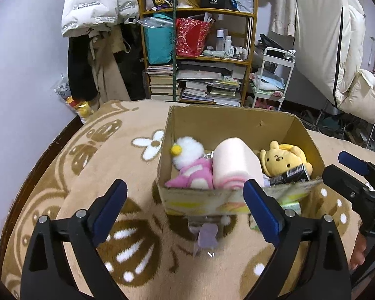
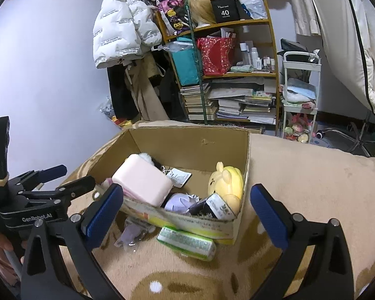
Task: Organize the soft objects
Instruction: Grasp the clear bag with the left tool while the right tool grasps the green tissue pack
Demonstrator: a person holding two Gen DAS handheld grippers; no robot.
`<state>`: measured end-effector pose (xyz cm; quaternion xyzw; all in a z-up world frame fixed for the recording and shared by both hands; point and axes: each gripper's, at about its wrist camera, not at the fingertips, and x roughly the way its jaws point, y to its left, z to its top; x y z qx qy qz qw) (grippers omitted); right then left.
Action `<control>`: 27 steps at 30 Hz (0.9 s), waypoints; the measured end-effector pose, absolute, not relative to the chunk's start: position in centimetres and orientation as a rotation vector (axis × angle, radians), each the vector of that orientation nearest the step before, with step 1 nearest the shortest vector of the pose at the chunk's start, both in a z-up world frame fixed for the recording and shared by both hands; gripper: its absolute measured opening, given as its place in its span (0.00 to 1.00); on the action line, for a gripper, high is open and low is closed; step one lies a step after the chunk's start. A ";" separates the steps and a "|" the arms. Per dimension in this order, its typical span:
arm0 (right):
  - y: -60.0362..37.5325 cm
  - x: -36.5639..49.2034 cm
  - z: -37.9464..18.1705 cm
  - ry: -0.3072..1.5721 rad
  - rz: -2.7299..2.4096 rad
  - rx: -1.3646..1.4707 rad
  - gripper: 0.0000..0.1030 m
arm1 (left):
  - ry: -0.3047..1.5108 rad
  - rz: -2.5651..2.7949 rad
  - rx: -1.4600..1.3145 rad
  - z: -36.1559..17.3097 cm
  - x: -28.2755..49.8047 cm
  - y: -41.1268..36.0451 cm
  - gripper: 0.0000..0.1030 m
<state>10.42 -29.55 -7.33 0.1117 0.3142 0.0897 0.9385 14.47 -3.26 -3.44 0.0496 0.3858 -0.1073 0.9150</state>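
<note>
- Left gripper [image 1: 185,206]: jaws spread wide, nothing held, hovering over the patterned blanket [image 1: 87,175] short of the cardboard box [image 1: 227,122].
- Box already holds a white-and-pink plush [image 1: 190,160], pink rolled towel [image 1: 233,165] and yellow plush [image 1: 282,158]. Judged: most of the sorting is done.
- Still outside, just beside the box front: a small lilac item [image 2: 132,233] and a green-white packet [image 2: 187,242].
- Right gripper [image 2: 186,213]: jaws wide, empty. Next move likely calls for dropping onto the packet and closing.

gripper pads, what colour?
Blue pads on black arms, both grippers: left gripper, right gripper. Clearest in the right wrist view.
</note>
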 end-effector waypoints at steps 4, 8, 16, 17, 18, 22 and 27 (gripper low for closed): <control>-29.5 9.5 -7.3 0.648 0.179 0.238 1.00 | 0.820 -0.214 0.106 -3.1 13.4 -2.8 0.91; -29.7 8.4 -7.2 0.655 0.176 0.238 1.00 | 0.837 -0.198 0.117 -2.6 12.1 -2.3 0.91; -29.7 7.0 -7.0 0.670 0.167 0.244 1.00 | 0.865 -0.184 0.132 -2.6 10.4 -1.9 0.91; -29.7 6.9 -7.1 0.676 0.165 0.248 1.00 | 0.871 -0.182 0.137 -2.8 10.4 -1.9 0.91; -29.7 6.7 -7.1 0.681 0.163 0.253 1.00 | 0.874 -0.181 0.141 -2.8 10.4 -2.0 0.91; -29.8 6.7 -7.7 0.703 0.144 0.288 1.00 | 0.889 -0.169 0.174 -3.7 10.5 -2.4 0.91; -29.9 7.6 -8.6 0.741 0.138 0.322 1.00 | 0.923 -0.177 0.190 -5.0 11.3 -3.1 0.91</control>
